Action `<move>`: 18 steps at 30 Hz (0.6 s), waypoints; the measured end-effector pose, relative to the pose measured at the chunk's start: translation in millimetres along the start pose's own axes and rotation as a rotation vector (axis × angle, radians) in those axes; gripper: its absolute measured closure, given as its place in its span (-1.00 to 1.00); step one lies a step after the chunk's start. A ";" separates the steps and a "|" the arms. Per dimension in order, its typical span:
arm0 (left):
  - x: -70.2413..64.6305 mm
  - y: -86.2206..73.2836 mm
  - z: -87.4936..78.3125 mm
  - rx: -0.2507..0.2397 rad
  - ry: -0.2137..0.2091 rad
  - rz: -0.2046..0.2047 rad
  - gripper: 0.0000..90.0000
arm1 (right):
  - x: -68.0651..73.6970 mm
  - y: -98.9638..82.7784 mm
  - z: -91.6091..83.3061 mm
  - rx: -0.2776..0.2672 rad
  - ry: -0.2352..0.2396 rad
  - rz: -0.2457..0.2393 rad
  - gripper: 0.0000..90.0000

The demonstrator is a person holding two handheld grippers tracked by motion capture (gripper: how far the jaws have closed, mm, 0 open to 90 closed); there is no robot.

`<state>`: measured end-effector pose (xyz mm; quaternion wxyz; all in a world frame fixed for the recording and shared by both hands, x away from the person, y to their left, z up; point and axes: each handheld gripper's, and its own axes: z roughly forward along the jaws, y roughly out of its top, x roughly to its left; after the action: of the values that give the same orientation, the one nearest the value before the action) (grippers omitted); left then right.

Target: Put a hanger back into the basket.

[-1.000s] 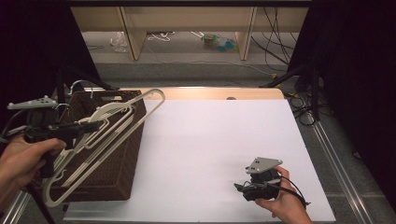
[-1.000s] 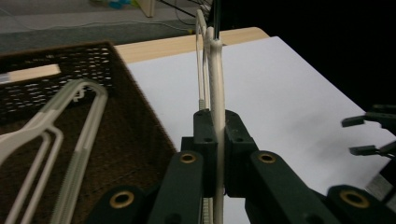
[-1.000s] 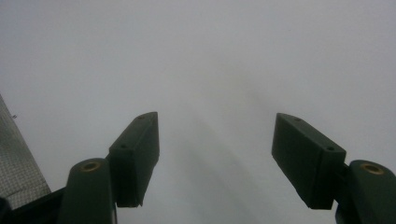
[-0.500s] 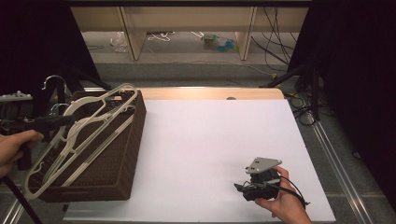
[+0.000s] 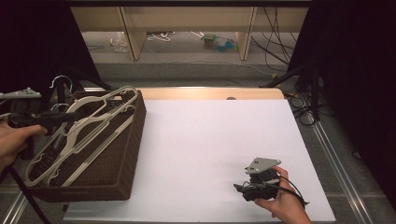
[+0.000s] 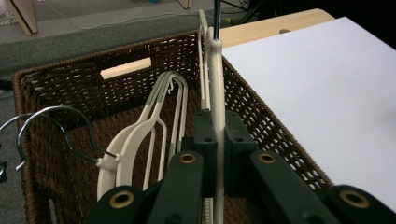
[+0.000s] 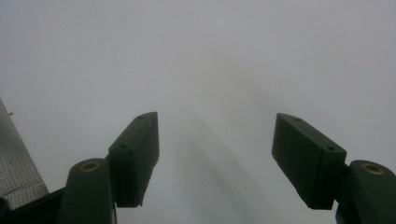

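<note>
My left gripper (image 5: 70, 116) is shut on a cream plastic hanger (image 5: 100, 112) at the table's left, holding it tilted over a brown wicker basket (image 5: 126, 154). In the left gripper view the jaws (image 6: 217, 140) pinch the hanger (image 6: 215, 70) edge-on, above the basket's rim (image 6: 261, 107). More cream hangers (image 6: 154, 126) with metal hooks lie inside the basket. Near the front right of the white table, my right gripper (image 5: 240, 189) rests in a hand and points left. Its jaws (image 7: 215, 154) stand open over bare white surface with nothing between them.
The white table top (image 5: 219, 135) stretches between the basket and the right hand. A wooden strip (image 5: 210, 93) runs along its far edge. Beyond it are grey floor, shelf legs and cables (image 5: 299, 98). A metal rail (image 5: 345, 168) runs along the right side.
My left hand has moved left and slightly down, carrying the hanger with it so it hangs lower over the basket. The right gripper has stayed still.
</note>
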<state>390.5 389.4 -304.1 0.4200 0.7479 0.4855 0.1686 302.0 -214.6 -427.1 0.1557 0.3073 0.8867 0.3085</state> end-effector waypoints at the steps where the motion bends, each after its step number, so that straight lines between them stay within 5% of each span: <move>1: 1.5 -1.1 3.3 0.006 -0.005 -0.001 0.91 | -0.1 -0.1 -0.1 -0.002 -0.001 -0.002 -0.27; 5: 9.4 -5.7 14.4 0.051 0.005 0.021 0.91 | -0.3 0.0 -0.7 -0.003 0.001 -0.003 -0.27; 12: 19.6 -18.5 26.0 0.016 -0.016 0.015 0.91 | 0.2 0.1 -0.2 0.017 0.017 -0.008 -0.26; 14: 24.1 -24.8 26.1 0.000 -0.013 -0.021 0.91 | 0.8 0.5 -1.2 0.010 0.011 -0.013 -0.26; 18: 26.7 -37.6 33.6 0.043 0.004 0.001 0.91 | 1.2 0.0 1.2 0.003 0.006 -0.010 -0.26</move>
<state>403.3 403.6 -357.8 0.4030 0.7567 0.4894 0.1597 301.6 -213.2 -428.2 0.1540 0.3020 0.8892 0.3071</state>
